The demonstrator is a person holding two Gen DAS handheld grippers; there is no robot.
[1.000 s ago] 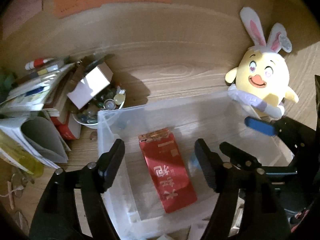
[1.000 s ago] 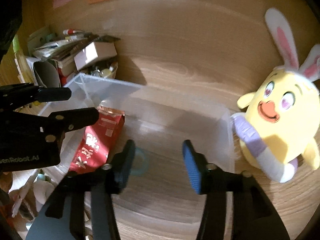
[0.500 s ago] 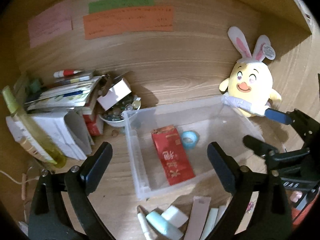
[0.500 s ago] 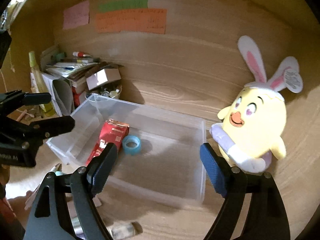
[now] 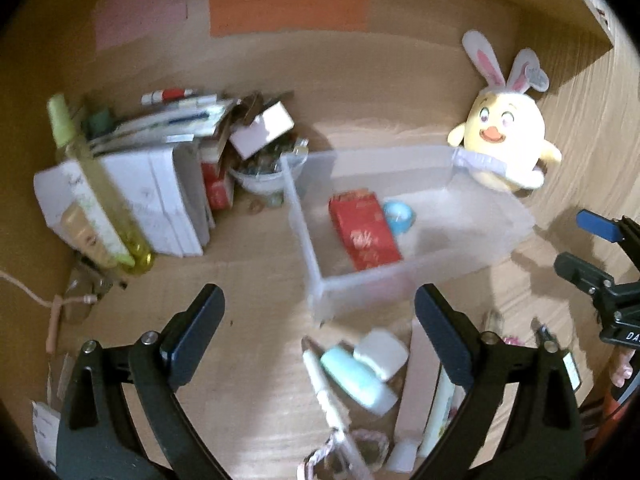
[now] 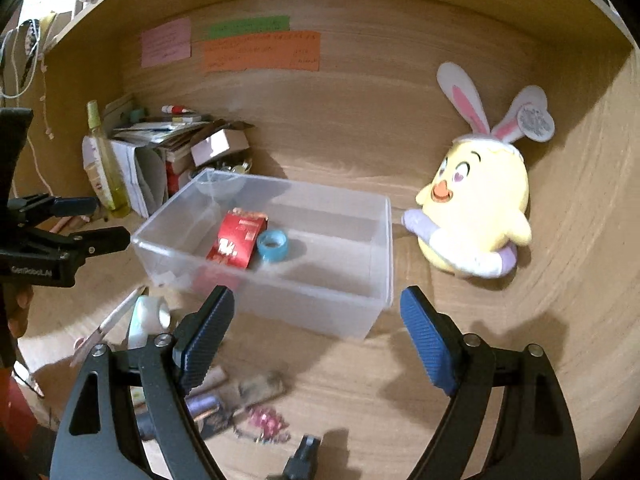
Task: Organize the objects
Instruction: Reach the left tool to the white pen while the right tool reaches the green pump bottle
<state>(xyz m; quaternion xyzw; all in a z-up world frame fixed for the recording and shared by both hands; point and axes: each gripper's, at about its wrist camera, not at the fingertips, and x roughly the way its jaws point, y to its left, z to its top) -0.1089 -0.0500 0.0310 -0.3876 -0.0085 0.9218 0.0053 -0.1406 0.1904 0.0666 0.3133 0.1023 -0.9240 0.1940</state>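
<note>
A clear plastic bin (image 5: 316,264) (image 6: 384,248) sits on the wooden desk. Inside lie a red packet (image 5: 364,232) (image 6: 236,240) and a blue tape roll (image 5: 398,216) (image 6: 273,245). My left gripper (image 5: 320,320) is open and empty, hovering in front of the bin above loose items: a white case (image 5: 382,354), a mint-green tube (image 5: 356,380) and a pen (image 5: 324,388). My right gripper (image 6: 316,328) is open and empty, in front of the bin's near wall. Scissors (image 6: 108,326) and small clutter (image 6: 256,392) lie below it.
A yellow bunny-eared plush (image 5: 504,144) (image 6: 476,208) sits right of the bin. A stack of books and papers (image 5: 160,184) (image 6: 160,148), a yellow-green bottle (image 5: 100,200) (image 6: 102,164) and a bowl of small items (image 5: 264,168) stand at the left. Coloured notes (image 6: 260,50) hang on the back wall.
Both grippers have pulled back and up, away from the bin, and opened wider. The tape roll and red packet stay in the bin. Loose items in front of the bin have come into view.
</note>
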